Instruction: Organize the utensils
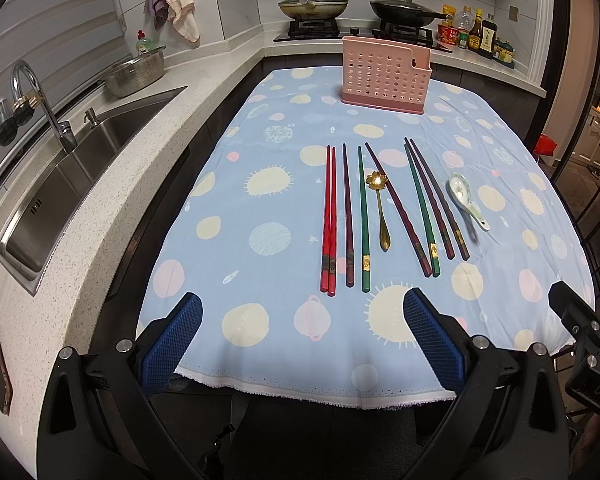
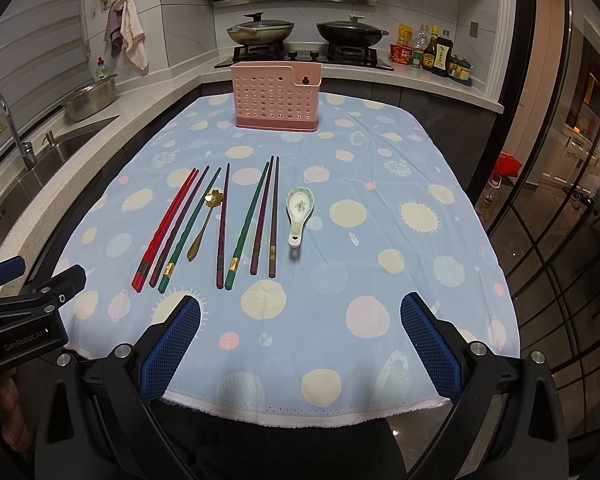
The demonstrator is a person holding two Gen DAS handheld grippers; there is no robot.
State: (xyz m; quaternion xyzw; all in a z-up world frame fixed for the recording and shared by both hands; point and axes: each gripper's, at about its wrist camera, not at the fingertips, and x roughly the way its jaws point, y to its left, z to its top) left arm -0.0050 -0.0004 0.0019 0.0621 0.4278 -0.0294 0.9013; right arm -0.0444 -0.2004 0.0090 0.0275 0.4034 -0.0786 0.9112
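pale blue cloth (image 2: 380,264) printed with suns and planets covers the counter (image 1: 204,92), and every utensil lies on it. at the far end stands a pink perforated holder (image 1: 386,75), upright, well apart from the row of utensils, with bare cloth between them. behind it are two lidded pans (image 2: 260,31) on the stove, with a cluster of sauce bottles (image 2: 436,54) to their right. to the left the counter carries a steel sink (image 1: 80,160) with a curved tap (image 1: 40,100), a metal colander (image 1: 136,72), and two cloths (image 1: 172,0) hanging on the wall.

counted: eight chopsticks and two spoons. from left, two red chopsticks (image 1: 329,220) touching side by side, one dark purple chopstick (image 1: 348,216), one green chopstick (image 1: 363,220), a gold flower-bowled spoon (image 1: 380,208), one maroon chopstick (image 1: 398,212) lying slanted, then a second green chopstick (image 1: 422,212) and two more dark chopsticks (image 1: 440,200) fanned close together, and last a white ceramic spoon (image 2: 297,216) with a floral print, just beside them on the right.

the left claw (image 1: 302,340) hangs over the near hem of the cloth, jaws wide and empty. the right claw (image 2: 300,340) is likewise spread wide with nothing between its blue pads (image 2: 172,344). neither touches any utensil.
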